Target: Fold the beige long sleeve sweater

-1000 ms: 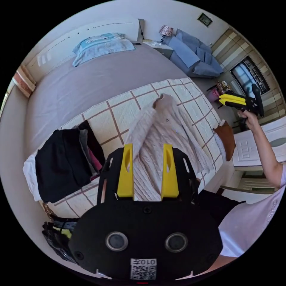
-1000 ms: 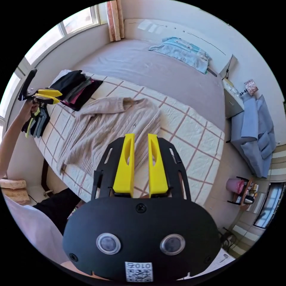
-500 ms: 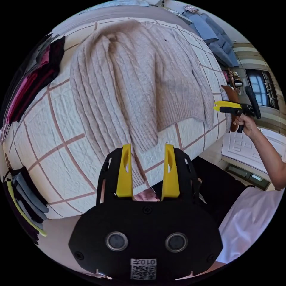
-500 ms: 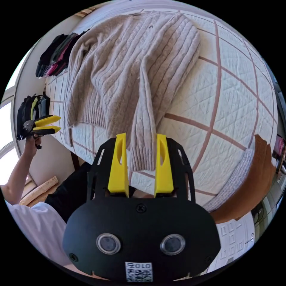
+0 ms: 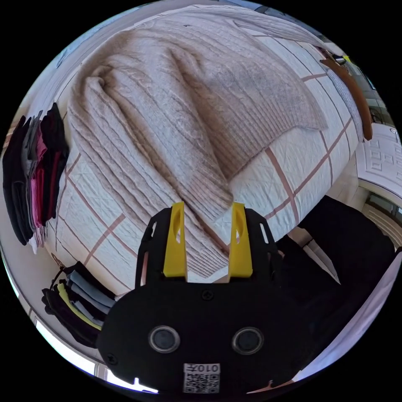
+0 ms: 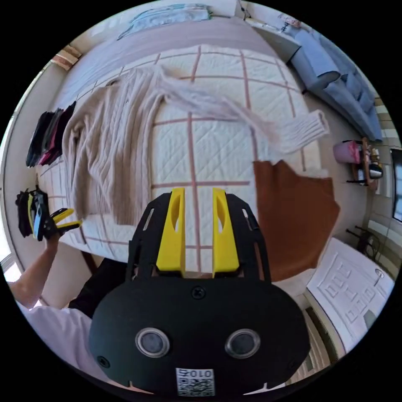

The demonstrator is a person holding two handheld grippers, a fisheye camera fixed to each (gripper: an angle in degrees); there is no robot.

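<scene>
Left gripper [image 5: 208,213] open over the beige sweater's [image 5: 188,104] sleeve cuff; right gripper [image 6: 198,201] open.

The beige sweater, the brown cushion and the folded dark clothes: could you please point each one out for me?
beige sweater [image 5: 184,96], left gripper view, on its cable-knit body.
brown cushion [image 6: 293,213], right gripper view, on its flat face.
folded dark clothes [image 5: 25,184], left gripper view, on the stack's edge.

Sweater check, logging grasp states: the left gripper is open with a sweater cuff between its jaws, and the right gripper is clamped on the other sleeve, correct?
No. In the right gripper view, the right gripper is open over the quilt, clamping nothing; the sweater lies apart. The rest holds.
</scene>
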